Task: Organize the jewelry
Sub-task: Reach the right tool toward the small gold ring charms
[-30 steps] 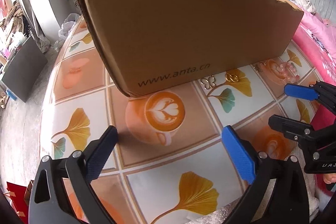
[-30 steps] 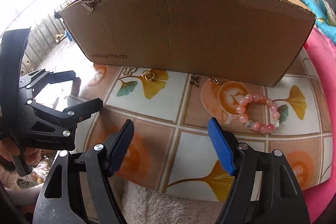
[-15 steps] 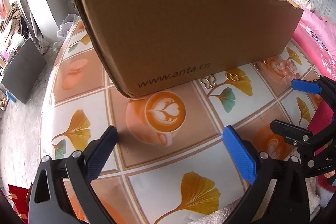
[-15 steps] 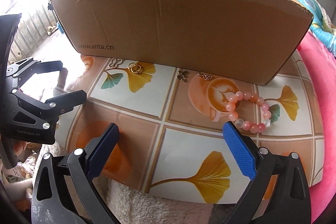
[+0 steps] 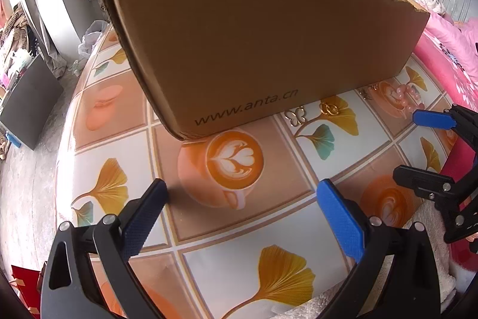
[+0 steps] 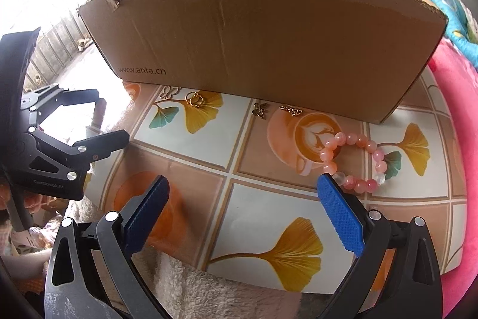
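From the left wrist camera, the left gripper (image 5: 240,199) hangs over the glossy tabletop printed with ginkgo leaves and latte cups (image 5: 209,232), its two blue-padded fingers spread wide with nothing between them. One brown corrugated cardboard box with a torn rim (image 5: 263,44) stands on the far half of the table. Along the box's near wall lie one pale butterfly-shaped ornament (image 5: 294,116), one pair of linked gold rings (image 5: 329,109) and, farther right, one bracelet of pink round beads (image 5: 407,97). The right gripper (image 5: 418,148) enters at the right edge.

From the right wrist camera, the right gripper (image 6: 243,199) is equally wide open and empty (its right pad sits just beside the bracelet (image 6: 354,160), whether touching I cannot tell). Four small pieces line the box (image 6: 269,35): pale butterfly (image 6: 170,91), gold rings (image 6: 195,100), one dark bronze butterfly charm (image 6: 259,110) and one small gold chain piece (image 6: 291,110). The left gripper (image 6: 103,117) shows at the left.
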Demonstrator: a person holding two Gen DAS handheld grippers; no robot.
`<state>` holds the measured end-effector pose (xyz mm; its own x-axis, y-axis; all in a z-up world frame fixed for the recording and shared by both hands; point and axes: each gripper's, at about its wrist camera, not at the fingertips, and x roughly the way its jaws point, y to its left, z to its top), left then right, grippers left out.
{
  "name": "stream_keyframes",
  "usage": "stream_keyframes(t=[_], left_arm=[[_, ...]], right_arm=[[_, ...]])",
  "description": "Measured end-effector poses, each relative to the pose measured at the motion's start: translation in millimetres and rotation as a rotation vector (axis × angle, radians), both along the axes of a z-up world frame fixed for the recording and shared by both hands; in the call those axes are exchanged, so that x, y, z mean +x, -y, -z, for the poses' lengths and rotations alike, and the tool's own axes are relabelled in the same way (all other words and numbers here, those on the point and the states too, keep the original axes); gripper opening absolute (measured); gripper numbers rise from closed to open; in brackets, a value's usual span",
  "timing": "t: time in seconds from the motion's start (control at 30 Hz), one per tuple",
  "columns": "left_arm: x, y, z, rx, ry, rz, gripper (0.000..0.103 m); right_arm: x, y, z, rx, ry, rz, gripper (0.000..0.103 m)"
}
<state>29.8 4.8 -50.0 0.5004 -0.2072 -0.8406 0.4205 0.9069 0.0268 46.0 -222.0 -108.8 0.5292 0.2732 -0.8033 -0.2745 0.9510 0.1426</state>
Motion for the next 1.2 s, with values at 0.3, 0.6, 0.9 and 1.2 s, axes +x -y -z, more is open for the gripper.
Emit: stream_keyframes(t=[0.3, 0.6, 0.9, 1.2], left_arm=[[-0.7, -2.3, 1.5, -0.025, 0.044, 0.016, 0.099], [-4.4, -9.2, 2.1, -0.086, 0.090, 0.048, 0.098], [-10.9, -3.9, 3.9, -0.090, 0.131, 0.096, 0.088], [-16.5, -2.4, 0.1, -0.142, 0.147, 0.131, 0.065]], right_arm=[[4.3, 18.7, -26.9, 0.227, 0.086, -0.043, 0.084], [22.4, -16.5, -23.7, 0.147, 0.113, -0.114, 0.053], [40.6, -27.8, -14.8, 0.107, 0.093, -0.141, 0.034], [50.7, -32.7, -10.2, 0.046, 0.098, -0.206, 0.020]])
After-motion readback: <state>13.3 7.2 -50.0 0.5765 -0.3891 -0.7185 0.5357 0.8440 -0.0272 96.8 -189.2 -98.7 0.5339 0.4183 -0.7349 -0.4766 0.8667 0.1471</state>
